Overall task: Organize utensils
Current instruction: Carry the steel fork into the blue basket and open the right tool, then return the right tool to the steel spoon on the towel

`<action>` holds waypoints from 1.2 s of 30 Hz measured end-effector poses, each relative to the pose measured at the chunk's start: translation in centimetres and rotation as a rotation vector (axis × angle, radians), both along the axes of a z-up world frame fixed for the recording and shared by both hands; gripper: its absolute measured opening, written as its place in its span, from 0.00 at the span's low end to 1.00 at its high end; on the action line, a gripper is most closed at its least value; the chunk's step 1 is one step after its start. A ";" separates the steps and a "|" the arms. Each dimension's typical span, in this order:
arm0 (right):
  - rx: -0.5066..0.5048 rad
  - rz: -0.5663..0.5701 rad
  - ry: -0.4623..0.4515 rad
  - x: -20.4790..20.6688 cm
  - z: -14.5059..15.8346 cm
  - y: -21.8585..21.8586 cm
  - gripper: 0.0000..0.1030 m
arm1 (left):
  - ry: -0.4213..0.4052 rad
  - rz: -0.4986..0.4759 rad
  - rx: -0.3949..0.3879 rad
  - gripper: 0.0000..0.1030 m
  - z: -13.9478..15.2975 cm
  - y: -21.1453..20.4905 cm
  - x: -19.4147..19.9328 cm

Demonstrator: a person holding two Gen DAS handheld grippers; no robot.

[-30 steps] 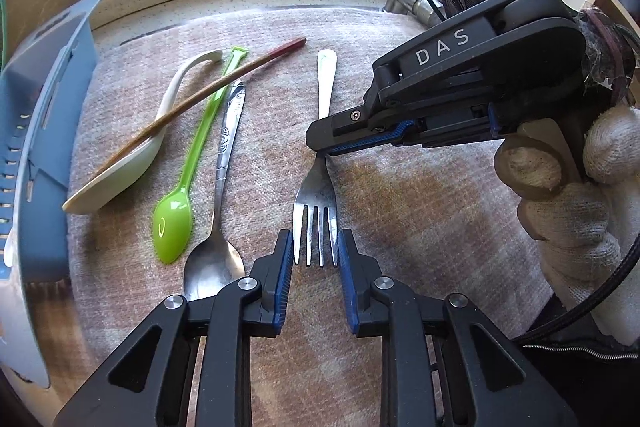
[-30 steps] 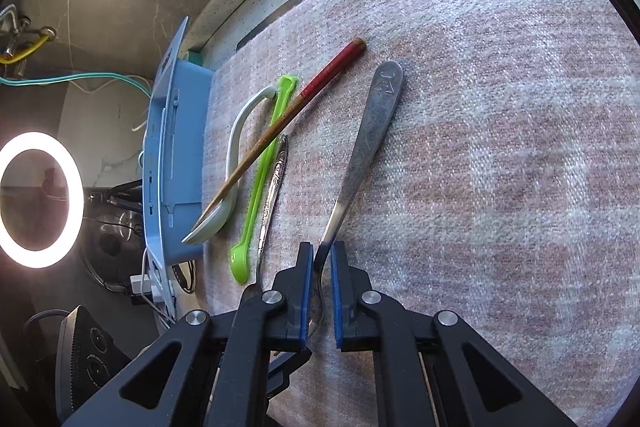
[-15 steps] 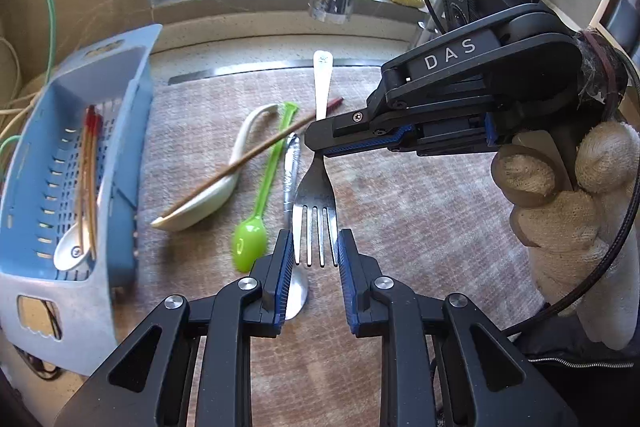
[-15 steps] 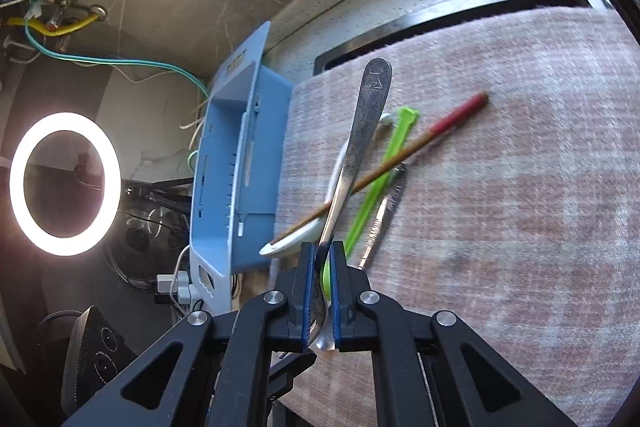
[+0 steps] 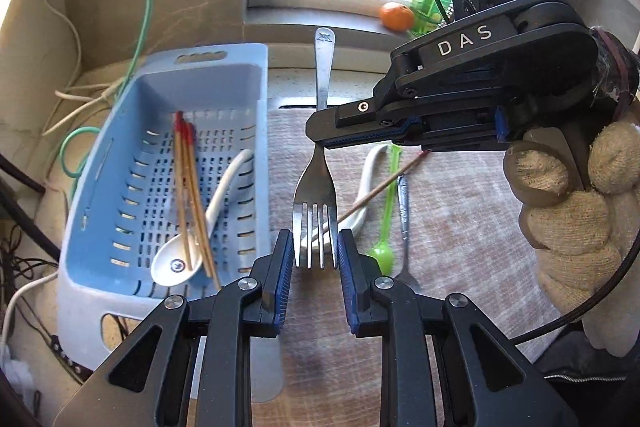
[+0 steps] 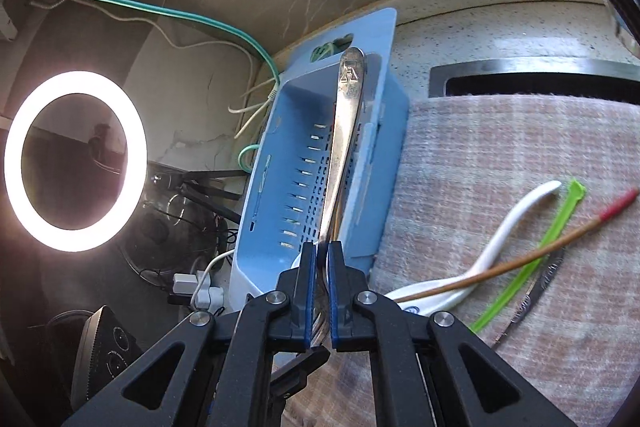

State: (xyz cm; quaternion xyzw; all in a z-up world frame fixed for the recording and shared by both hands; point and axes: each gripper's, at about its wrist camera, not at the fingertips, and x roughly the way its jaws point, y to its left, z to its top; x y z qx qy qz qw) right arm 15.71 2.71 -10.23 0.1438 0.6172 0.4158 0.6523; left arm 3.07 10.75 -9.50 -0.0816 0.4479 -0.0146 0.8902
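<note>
Above the checked cloth point(image 5: 460, 227), the fork point(image 5: 316, 195) hung clear of the surface, carried by both grippers. The right gripper point(image 6: 319, 267) was closed on the fork's neck, pads pressing the metal from both sides. The left gripper point(image 5: 314, 259) had its jaws narrowly parted with the tines between them; the pads sat close to the outer tines, but I could not tell whether they actually pressed. A gloved hand point(image 5: 572, 219) worked the right tool.

The handle pointed far, toward the window. The blue basket point(image 5: 100, 227) stood to the left, holding red-tipped chopsticks point(image 5: 188, 187) and a white spoon point(image 5: 188, 251). Left on the cloth: another white spoon point(image 6: 500, 239), a green spoon point(image 6: 532, 259), one chopstick point(image 6: 520, 259) lying across them, and a steel spoon point(image 5: 404, 219).

Step judged: carrying the fork to the basket; roughly half the utensils were not yet sorted.

Risks noted:
- The grip at the thin neck is narrow; smooth steel could pivot or slide if the two grippers drift apart.
- The long handle could strike the basket's near wall on the way in and shove it toward the counter edge.
- Released from too high, the fork might bounce among the chopsticks and knock them askew.
</note>
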 end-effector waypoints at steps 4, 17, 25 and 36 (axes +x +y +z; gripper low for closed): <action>-0.011 0.029 0.003 0.0 -0.5 2.5 0.05 | 0.006 0.034 -0.012 0.20 -0.7 2.3 0.4; -0.057 0.081 -0.014 -0.3 -1.9 6.8 0.06 | 0.030 0.078 -0.044 0.20 -2.5 4.9 0.5; -0.072 0.070 -0.124 -0.5 -0.3 6.5 0.47 | 0.028 0.132 -0.041 0.39 -2.1 5.3 -0.2; -0.065 0.070 -0.173 -0.7 2.0 3.1 0.48 | 0.012 0.153 -0.022 0.39 -0.6 4.1 -1.6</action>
